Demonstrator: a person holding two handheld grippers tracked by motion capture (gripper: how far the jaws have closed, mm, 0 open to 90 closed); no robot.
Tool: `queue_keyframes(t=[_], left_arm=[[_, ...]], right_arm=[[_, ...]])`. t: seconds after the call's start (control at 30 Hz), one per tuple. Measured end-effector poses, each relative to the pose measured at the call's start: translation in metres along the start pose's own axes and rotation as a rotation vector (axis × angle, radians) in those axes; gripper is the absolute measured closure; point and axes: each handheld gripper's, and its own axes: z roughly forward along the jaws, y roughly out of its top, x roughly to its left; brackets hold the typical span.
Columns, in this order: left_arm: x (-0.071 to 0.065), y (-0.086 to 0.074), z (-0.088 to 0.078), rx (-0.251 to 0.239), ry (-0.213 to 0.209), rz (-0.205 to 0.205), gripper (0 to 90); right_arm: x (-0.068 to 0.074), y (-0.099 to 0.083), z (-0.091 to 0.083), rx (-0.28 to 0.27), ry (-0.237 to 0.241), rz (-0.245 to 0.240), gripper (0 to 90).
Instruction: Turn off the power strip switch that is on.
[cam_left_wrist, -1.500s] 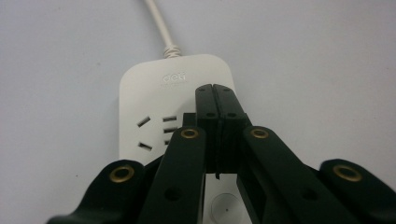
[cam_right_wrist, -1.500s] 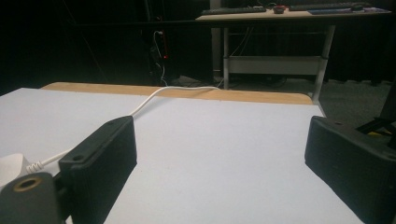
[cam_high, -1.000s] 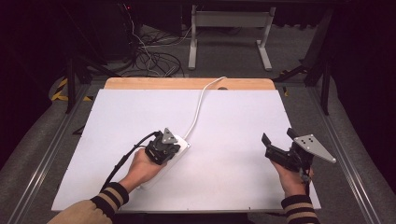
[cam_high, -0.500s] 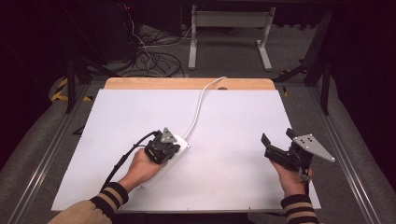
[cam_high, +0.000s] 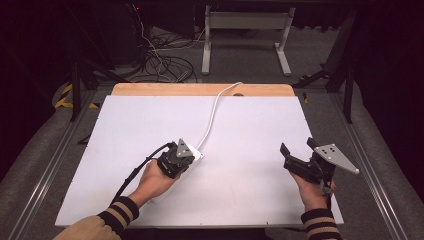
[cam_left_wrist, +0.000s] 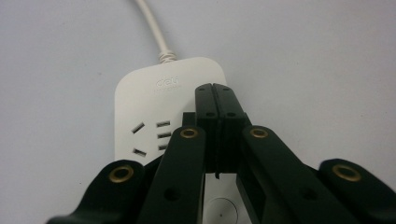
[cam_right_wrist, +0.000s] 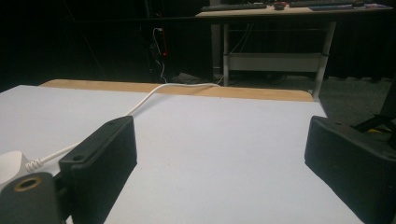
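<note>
A white power strip (cam_high: 194, 159) (cam_left_wrist: 154, 107) lies flat on the white table top (cam_high: 250, 130), its sockets facing up. Its white cable (cam_high: 212, 115) (cam_left_wrist: 152, 28) (cam_right_wrist: 140, 105) runs to the table's far edge. My left gripper (cam_high: 188, 157) (cam_left_wrist: 215, 88) is shut, with nothing between its jaws. Its joined tips sit over the cable end of the strip, and whether they touch it is unclear. My right gripper (cam_high: 297, 146) (cam_right_wrist: 222, 140) is held open over the table's right side, well apart from the strip, with nothing between its jaws.
A strip of bare wood (cam_high: 200, 89) borders the table's far edge. Beyond it are tangled cables on the floor (cam_high: 165, 65) and a desk's metal frame (cam_high: 245, 30). Metal rails (cam_high: 60, 150) run along both sides of the table.
</note>
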Motion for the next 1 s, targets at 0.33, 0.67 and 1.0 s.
queue_keyframes(t=[0.33, 0.67, 1.0], left_arm=[[0.0, 0.001, 0.0, 0.005, 0.002, -0.007, 90.0], [0.003, 0.002, -0.003, -0.001, -0.001, -0.024, 89.9], [0.009, -0.002, -0.004, -0.026, -0.006, -0.053, 89.7]], right_arm=[[0.0, 0.0, 0.001, 0.005, 0.001, -0.004, 9.7], [0.0, 0.0, 0.001, 0.001, 0.004, -0.002, 9.7], [0.0, 0.001, 0.001, -0.004, 0.005, -0.001, 9.7]])
